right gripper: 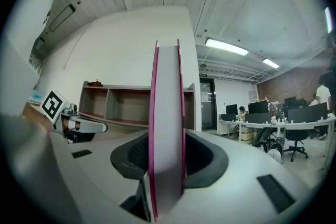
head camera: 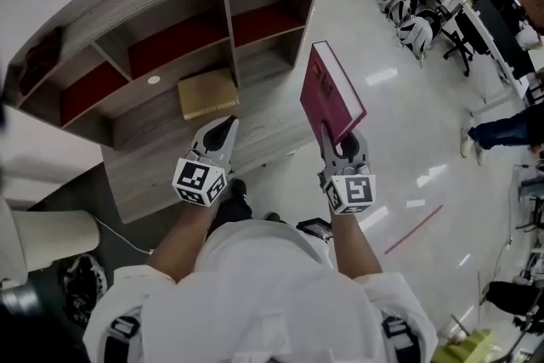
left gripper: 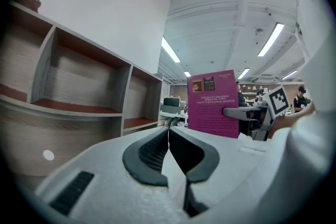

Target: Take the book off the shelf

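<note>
A magenta book [head camera: 331,93] stands upright in the air in front of the wooden shelf [head camera: 170,38], off its boards. My right gripper [head camera: 338,140] is shut on the book's lower edge. In the right gripper view the book [right gripper: 167,128] shows edge-on, white pages between pink covers, pressed between both dark pads. My left gripper [head camera: 223,132] hovers to the left, above the shelf's lower board, its jaws shut with nothing between them. From the left gripper [left gripper: 169,131] the book's back cover [left gripper: 215,105] appears to the right, with the right gripper clamped on it.
A tan box [head camera: 206,93] lies on the shelf's lower board, just beyond my left gripper. The shelf compartments have red backs. To the right lie a glossy floor, desks, office chairs [head camera: 416,25] and a seated person's legs [head camera: 501,132]. A white stool [head camera: 51,238] stands at lower left.
</note>
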### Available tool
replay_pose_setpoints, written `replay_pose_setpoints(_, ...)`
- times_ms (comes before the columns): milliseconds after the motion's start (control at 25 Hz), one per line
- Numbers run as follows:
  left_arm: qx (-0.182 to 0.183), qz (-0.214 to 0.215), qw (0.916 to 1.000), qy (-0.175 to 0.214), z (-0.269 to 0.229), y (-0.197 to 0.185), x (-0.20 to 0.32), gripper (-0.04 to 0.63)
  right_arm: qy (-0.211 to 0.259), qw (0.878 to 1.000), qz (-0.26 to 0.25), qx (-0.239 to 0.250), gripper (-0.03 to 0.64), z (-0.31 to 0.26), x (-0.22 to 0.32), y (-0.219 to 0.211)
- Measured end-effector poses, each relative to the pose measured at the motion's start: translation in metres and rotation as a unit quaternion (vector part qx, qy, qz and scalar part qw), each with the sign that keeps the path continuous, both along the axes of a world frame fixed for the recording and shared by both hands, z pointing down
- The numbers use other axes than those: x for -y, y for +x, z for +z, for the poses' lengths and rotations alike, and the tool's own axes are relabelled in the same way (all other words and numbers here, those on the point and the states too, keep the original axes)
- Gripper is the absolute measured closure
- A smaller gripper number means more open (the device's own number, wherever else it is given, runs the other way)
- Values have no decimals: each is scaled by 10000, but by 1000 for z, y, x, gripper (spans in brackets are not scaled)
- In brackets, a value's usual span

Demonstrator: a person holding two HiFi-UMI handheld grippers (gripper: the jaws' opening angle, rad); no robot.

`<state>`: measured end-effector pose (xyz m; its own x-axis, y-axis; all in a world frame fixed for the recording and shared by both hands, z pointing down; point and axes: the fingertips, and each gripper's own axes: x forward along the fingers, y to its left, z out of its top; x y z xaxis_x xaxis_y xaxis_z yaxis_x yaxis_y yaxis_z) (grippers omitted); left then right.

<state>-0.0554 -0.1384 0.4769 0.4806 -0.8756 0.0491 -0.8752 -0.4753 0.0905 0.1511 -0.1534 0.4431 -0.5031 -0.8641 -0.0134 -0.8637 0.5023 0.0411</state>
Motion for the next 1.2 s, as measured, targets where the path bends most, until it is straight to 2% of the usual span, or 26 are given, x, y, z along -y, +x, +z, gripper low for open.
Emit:
replay_pose_setpoints(480,164,-254,9995,-36,0,36,-60,577,-198,9992,-309,133,472,18,-67,31)
replay_pose_setpoints(760,221,-407,9989,76,3,39,-82,577,-299,9990,-287,159,472,29,-82,32)
replay_pose_setpoints(960,151,-309,9994,-59,13,34,-87,577,-309,9993,-175,136,472,29,-82,20)
replay_pose_setpoints(1200,139,-104,9998,12,10,27,-84,577,-299,9995,10,115,472,29,-76,10)
